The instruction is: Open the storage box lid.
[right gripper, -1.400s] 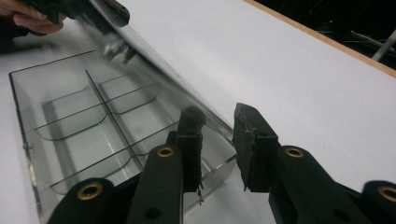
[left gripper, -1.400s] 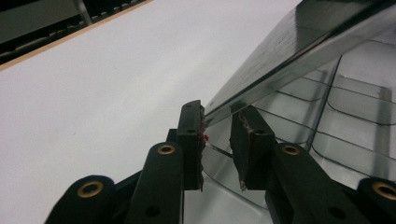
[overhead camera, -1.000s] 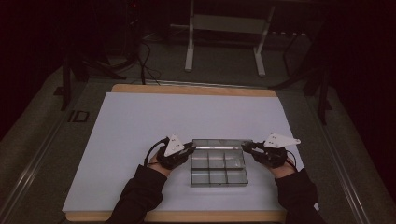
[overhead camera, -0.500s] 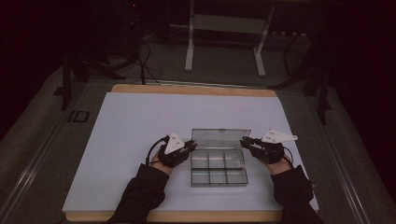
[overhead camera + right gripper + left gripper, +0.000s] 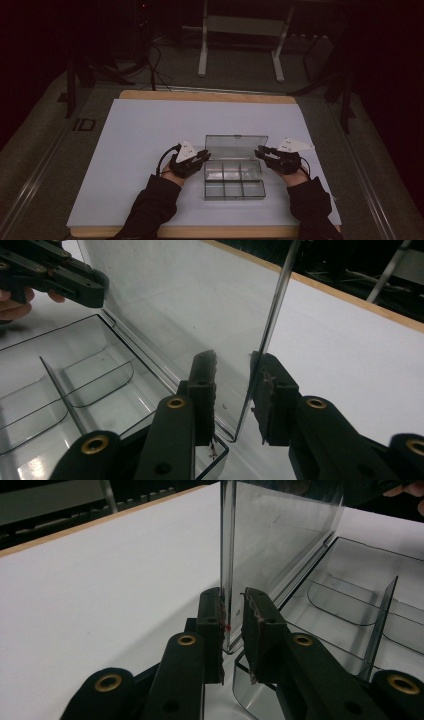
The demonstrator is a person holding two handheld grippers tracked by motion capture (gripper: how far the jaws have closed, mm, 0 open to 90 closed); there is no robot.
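Two grippers are flanking the upright lid (image 5: 236, 146) of a clear compartment box (image 5: 233, 179).
The left gripper (image 5: 232, 625) is standing narrowly parted around the lid's edge; the right gripper (image 5: 235, 390) is straddling the opposite edge, jaws wider.

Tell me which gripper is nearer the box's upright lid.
Neither clearly: the left gripper straddles one side edge of the lid, the right gripper straddles the other, both jaws slightly apart.

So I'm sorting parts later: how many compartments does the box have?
6: the box has two rows of three, one row near the upright lid, one toward the person.
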